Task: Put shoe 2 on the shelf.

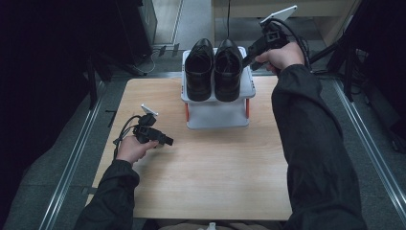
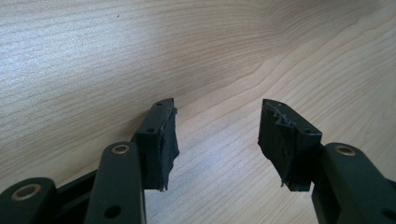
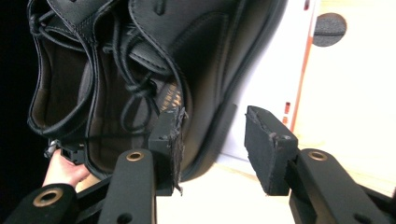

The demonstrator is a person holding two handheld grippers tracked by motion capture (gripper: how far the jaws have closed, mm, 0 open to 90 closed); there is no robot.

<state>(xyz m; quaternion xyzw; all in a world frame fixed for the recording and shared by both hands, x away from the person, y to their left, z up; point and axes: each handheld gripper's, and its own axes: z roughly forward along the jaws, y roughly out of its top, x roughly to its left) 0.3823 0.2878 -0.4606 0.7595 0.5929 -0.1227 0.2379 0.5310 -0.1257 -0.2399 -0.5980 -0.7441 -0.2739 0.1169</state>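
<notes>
Two black shoes (image 1: 213, 71) sit side by side on a white rack (image 1: 218, 112). The right gripper (image 1: 249, 60) hovers just beside the right shoe, fingers pointing at it. The left gripper (image 1: 168, 141) rests low over the table (image 1: 206, 177), well apart from the rack.

High view looks down on the table (image 1: 206, 182); both tool cameras sit close.

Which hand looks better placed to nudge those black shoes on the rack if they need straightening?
The right. Its gripper is up beside the right shoe on the rack, jaws open, nothing held. The left gripper hovers low over the table, well short of the rack.
</notes>
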